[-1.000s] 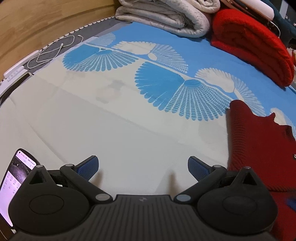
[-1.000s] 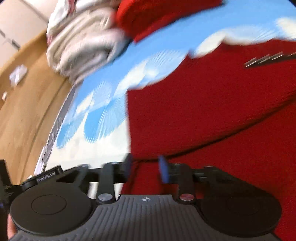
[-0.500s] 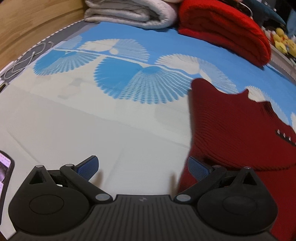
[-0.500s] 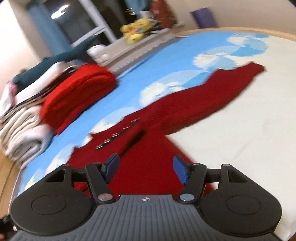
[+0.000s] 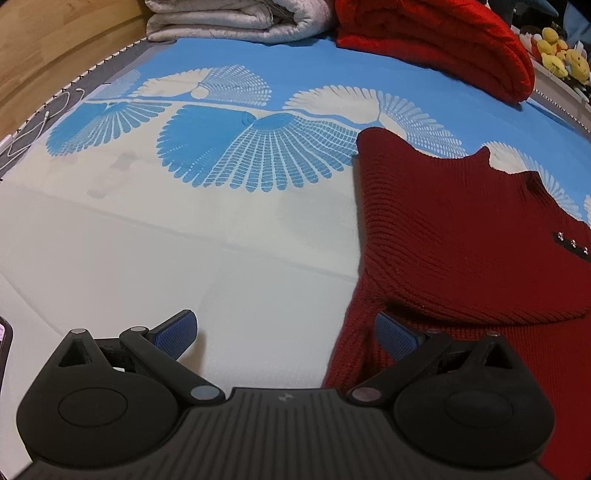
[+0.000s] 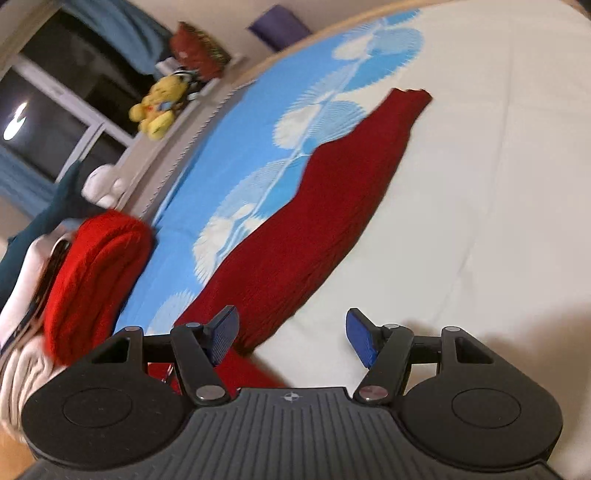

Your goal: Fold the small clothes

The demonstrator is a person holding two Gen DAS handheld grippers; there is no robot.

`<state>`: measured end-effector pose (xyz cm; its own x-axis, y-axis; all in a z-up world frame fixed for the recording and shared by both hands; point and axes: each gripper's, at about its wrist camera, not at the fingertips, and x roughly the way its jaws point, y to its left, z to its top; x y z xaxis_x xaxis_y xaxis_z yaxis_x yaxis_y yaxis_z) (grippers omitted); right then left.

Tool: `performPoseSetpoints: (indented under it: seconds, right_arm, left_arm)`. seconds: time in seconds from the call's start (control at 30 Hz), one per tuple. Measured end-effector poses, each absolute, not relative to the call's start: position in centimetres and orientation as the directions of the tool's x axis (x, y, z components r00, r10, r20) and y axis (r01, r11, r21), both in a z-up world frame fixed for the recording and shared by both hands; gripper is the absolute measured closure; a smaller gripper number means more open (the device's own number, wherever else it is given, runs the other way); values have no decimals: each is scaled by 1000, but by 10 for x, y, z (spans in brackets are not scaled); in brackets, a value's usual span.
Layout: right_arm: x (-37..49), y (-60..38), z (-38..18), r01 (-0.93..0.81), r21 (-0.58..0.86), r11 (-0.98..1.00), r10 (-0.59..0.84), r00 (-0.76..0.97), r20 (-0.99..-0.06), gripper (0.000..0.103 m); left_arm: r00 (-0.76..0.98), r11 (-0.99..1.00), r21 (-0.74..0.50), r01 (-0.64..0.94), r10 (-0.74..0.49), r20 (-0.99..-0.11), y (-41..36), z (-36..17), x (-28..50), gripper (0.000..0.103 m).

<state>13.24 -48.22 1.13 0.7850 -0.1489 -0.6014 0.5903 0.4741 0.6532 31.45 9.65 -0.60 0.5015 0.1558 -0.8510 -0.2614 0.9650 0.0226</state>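
A dark red knit sweater [image 5: 461, 240] lies flat on the blue-and-white bed sheet [image 5: 184, 258], its left side folded over the body, with small metal studs near the right edge. My left gripper [image 5: 284, 325] hangs open and wide just above the sheet. Its right finger [image 5: 395, 336] is over the sweater's lower left edge, and only bare sheet shows between the pads. In the right wrist view one long sleeve [image 6: 314, 229] stretches away across the sheet. My right gripper [image 6: 291, 325] is open near the sleeve's base, with nothing gripped.
A folded bright red knit [image 5: 443, 44] and a folded grey quilt [image 5: 236, 18] sit at the far end of the bed. Yellow plush toys [image 6: 159, 107] rest on a ledge beyond. A phone [image 5: 3, 339] and a white cable [image 5: 37, 125] lie at the left edge.
My left gripper has slid right until its right finger is over the sweater's edge. My right gripper swung from the sweater's body toward the outstretched sleeve, rolled, and its jaws widened.
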Motion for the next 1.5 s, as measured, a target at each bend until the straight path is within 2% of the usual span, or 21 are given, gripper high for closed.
performPoseSetpoints:
  seconds: [0.1, 0.23, 0.47, 0.77, 0.8, 0.87, 1.07, 1.13, 1.2, 1.3, 1.37, 1.43, 1.5]
  right_arm:
    - [155, -506, 3, 612, 657, 440, -186, 778, -600, 36]
    - [175, -533, -19, 613, 709, 349, -161, 785, -599, 36]
    - [205, -548, -50, 674, 661, 330, -247, 737, -629, 36]
    - [215, -566, -57, 659, 703, 267, -317, 749, -582, 34]
    - [215, -566, -57, 656, 707, 263, -332, 750, -572, 46]
    - [217, -565, -54, 662, 690, 292, -360, 745, -562, 89]
    - [229, -544, -12, 628, 644, 436, -399, 777, -487, 89]
    - [236, -523, 5, 640, 573, 512, -443, 769, -462, 89]
    - [246, -490, 27, 606, 487, 629, -457, 795, -399, 89]
    - [263, -422, 54, 413, 379, 828, -311, 901, -304, 89]
    - [272, -360, 59, 174, 239, 955, -102, 953, -286, 89]
    - [277, -302, 49, -128, 94, 987, 154, 913, -377, 89]
    - [268, -252, 26, -380, -53, 923, 309, 819, -483, 85]
  left_arm:
    - [498, 966, 32, -258, 161, -852, 97, -8, 315, 0]
    - [495, 961, 44, -273, 180, -850, 102, -9, 317, 0]
    - [467, 951, 30, -307, 178, -866, 112, -14, 322, 0]
    - [461, 951, 41, -306, 186, -867, 113, -16, 324, 0]
    - [460, 951, 39, -308, 185, -868, 114, -16, 323, 0]
    - [457, 950, 36, -311, 182, -871, 116, -17, 323, 0]
    - [464, 944, 19, -329, 179, -868, 120, -14, 321, 0]
    - [466, 942, 11, -335, 175, -867, 121, -13, 320, 0]
    - [466, 942, 7, -336, 172, -868, 122, -12, 319, 0]
    - [469, 942, -5, -334, 161, -869, 122, -10, 318, 0]
    - [472, 941, -10, -337, 160, -867, 123, -10, 318, 1]
    - [474, 940, -14, -340, 158, -866, 124, -9, 318, 0]
    - [473, 940, -17, -342, 156, -867, 125, -8, 318, 0]
